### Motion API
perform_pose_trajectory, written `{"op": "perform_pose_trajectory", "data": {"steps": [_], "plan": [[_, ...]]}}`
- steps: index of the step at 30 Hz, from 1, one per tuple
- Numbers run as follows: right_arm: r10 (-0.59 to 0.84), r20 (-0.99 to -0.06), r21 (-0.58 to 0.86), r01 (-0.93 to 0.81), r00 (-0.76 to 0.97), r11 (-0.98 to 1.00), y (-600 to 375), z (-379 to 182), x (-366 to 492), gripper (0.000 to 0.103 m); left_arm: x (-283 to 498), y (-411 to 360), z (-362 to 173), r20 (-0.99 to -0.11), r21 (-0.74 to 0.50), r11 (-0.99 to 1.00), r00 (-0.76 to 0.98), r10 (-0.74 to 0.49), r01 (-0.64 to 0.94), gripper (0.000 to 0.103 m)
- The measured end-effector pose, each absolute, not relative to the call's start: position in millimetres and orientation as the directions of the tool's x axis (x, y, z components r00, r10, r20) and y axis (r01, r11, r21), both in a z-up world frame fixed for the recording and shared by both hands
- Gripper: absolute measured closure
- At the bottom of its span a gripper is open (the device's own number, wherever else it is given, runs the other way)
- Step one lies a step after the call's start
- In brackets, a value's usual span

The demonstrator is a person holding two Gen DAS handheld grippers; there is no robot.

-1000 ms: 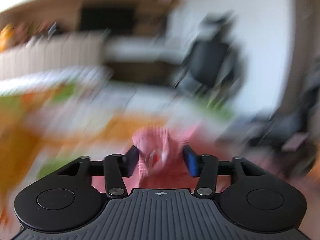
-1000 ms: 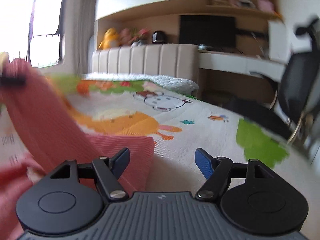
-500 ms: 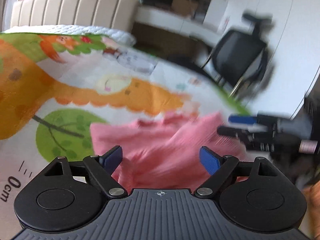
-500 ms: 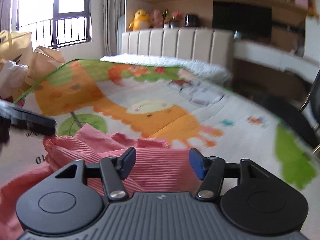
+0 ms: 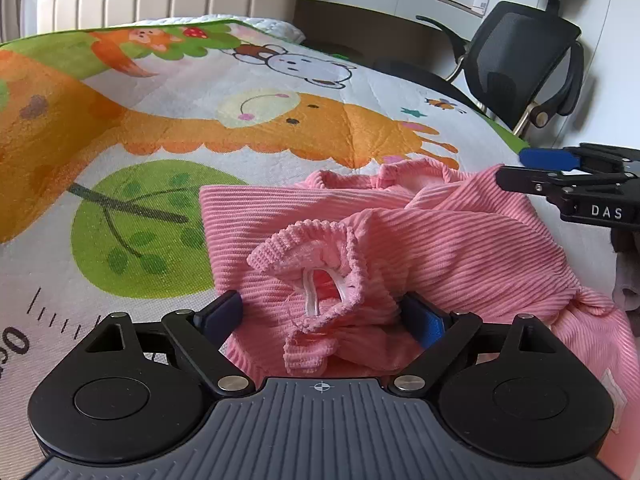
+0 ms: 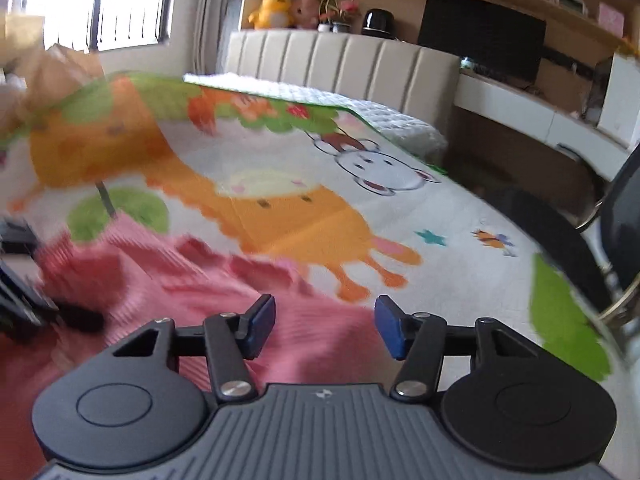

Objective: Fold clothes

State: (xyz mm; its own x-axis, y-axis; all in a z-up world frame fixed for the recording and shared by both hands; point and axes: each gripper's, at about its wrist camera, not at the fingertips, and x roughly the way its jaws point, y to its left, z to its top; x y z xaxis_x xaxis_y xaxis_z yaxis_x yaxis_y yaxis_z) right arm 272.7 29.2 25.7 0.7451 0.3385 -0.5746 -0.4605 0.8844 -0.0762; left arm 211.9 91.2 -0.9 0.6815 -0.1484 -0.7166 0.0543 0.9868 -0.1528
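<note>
pink ribbed garment point(image 5: 460, 232) lies crumpled on the cartoon play mat point(image 5: 248, 128), left gripper point(image 5: 320, 316) spread wide around its bunched cuff, right gripper point(image 6: 325, 327) released too, hovering over the garment's edge

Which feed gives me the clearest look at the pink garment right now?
The left wrist view: the pink garment is sharp there, its ribbed weave and bunched elastic opening lying between the open left gripper fingers. The right wrist view shows it only as a motion-blurred pink mass under the open right gripper.
</note>
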Motion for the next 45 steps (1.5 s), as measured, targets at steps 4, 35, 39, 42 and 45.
{"op": "perform_pose_trajectory", "data": {"steps": [4, 35, 39, 42, 45], "plan": [[0.292, -0.676, -0.060, -0.445, 0.677, 0.894, 33, -1, 292, 0.048, 211, 97, 9, -0.710, -0.188, 0.981, 0.685, -0.164, 0.041, 0.011], [0.506, -0.508, 0.206, -0.472, 0.697, 0.857, -31, 80, 208, 0.097, 150, 121, 84, -0.495, -0.301, 0.927, 0.793, -0.354, 0.226, 0.093], [0.502, -0.523, 0.184, -0.483, 0.689, 0.856, -53, 78, 151, 0.097, 94, 114, 80, -0.513, -0.278, 0.914, 0.759, -0.402, 0.296, 0.092], [0.449, -0.576, 0.099, -0.487, 0.683, 0.868, -61, 57, 118, 0.097, 69, 108, 64, -0.573, -0.280, 0.902, 0.696, -0.433, 0.330, 0.086], [0.404, -0.634, -0.008, -0.528, 0.660, 0.849, -66, 36, 93, 0.094, 49, 106, 47, -0.633, -0.296, 0.885, 0.620, -0.464, 0.359, 0.065]]}}
